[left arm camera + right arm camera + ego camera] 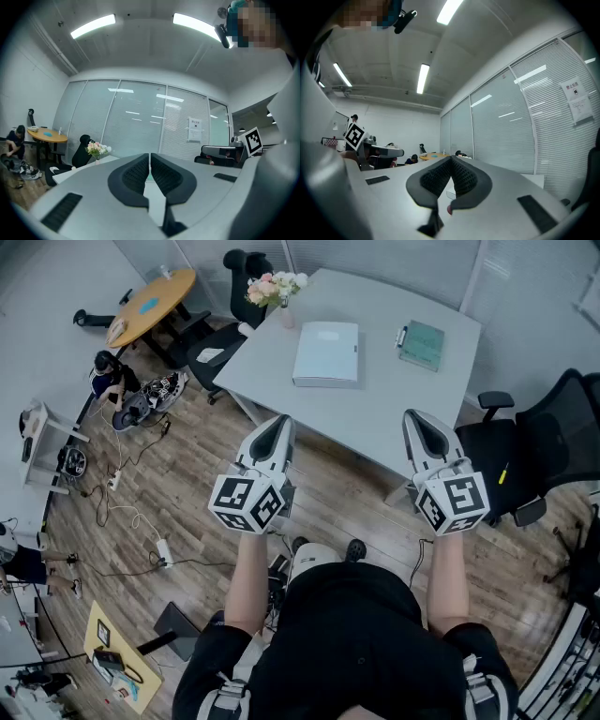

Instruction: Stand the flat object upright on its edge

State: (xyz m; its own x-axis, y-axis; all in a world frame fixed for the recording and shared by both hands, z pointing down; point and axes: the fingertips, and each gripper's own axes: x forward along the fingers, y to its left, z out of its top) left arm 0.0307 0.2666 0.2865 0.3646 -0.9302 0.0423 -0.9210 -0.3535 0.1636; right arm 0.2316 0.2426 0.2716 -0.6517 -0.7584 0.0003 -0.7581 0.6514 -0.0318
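I am holding the left gripper (279, 425) and right gripper (419, 420) closed and empty, judging the white folder (326, 354) stiff, light, graspable at its near edge.

Black chair (553, 442): right of the grey table (375, 418), cut by the frame edge.
Green book (422, 344): on the table's far right, cover print too small to read.
Crouching person (111, 376): well left of the table, details too small.
Wall notice (194, 129): beyond the table, unreadable.
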